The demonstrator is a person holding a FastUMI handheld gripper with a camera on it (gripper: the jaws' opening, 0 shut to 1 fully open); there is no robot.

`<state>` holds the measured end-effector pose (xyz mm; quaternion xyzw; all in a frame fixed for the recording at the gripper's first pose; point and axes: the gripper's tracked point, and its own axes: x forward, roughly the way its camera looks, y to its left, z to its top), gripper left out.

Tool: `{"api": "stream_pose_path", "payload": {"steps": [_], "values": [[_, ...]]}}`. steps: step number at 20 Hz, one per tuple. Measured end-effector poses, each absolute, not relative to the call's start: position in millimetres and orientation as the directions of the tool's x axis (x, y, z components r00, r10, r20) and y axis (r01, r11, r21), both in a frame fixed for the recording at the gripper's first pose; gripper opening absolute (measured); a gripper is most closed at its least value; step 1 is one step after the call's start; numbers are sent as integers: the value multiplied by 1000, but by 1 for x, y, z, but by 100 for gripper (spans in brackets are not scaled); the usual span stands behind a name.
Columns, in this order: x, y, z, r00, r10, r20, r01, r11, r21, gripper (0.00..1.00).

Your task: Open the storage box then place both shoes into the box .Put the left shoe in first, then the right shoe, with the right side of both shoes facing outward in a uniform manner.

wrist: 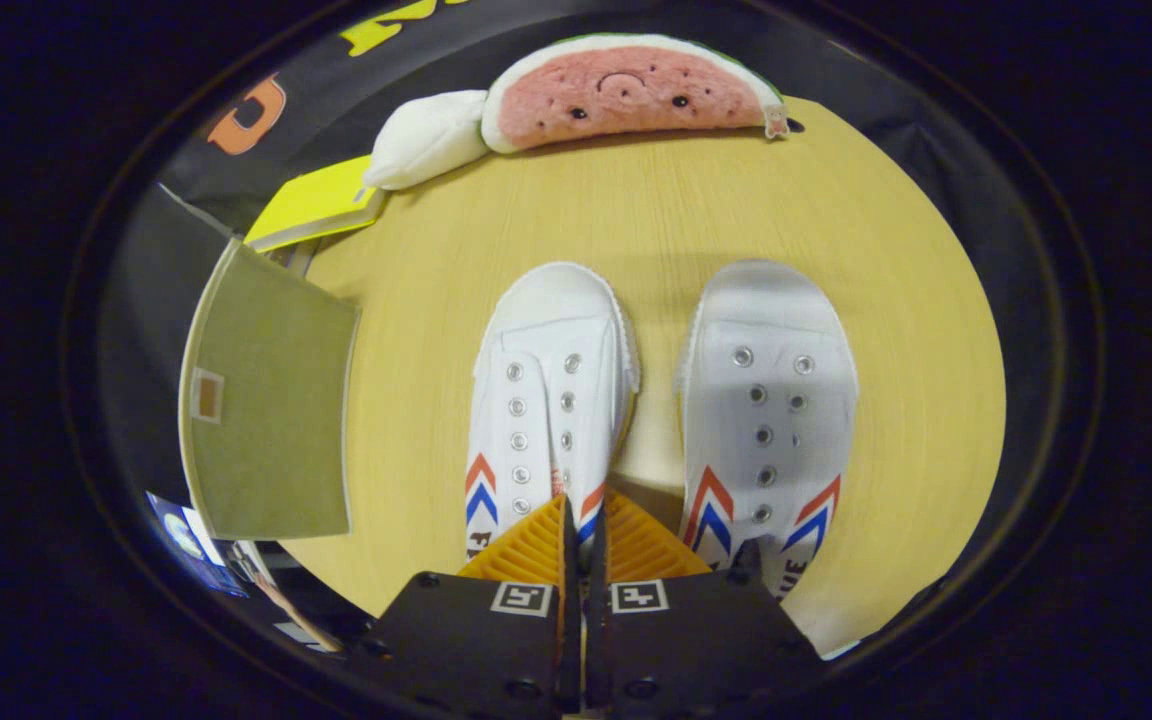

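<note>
Two white canvas shoes with red and blue chevrons lie side by side on the round wooden table (736, 200), toes pointing away from me. The left shoe (546, 390) lies just ahead of my fingers, and a thin strip of its right side wall near the heel sits pinched between them. My gripper (584, 525) is shut on that edge. The right shoe (768, 400) lies to the right of the fingers, untouched. The olive-green storage box (266, 410) stands to the left of the shoes at the table's edge; I cannot tell whether it is open.
A watermelon-slice plush (626, 95) and a white plush (431, 140) lie at the far side of the table. A yellow book (316, 200) lies behind the box. Bare tabletop stretches between the shoes and the plush toys.
</note>
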<state>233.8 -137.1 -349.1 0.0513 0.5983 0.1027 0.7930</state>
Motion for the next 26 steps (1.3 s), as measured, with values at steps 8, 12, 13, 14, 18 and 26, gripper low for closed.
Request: {"api": "stream_pose_path", "payload": {"steps": [8, 12, 13, 14, 18, 26], "values": [[219, -104, -276, 399, 177, -900, -106, 984, 146, 8], [218, -72, -219, 537, 192, -821, -84, 981, 174, 8], [218, -60, -207, 569, 208, -796, -87, 977, 193, 8], [218, -49, -193, 596, 224, -771, -93, 973, 211, 8], [211, 2, -154, 673, 256, -694, -130, 965, 230, 8], [185, 128, -149, 663, 304, -684, -228, 953, 202, 8]]}}
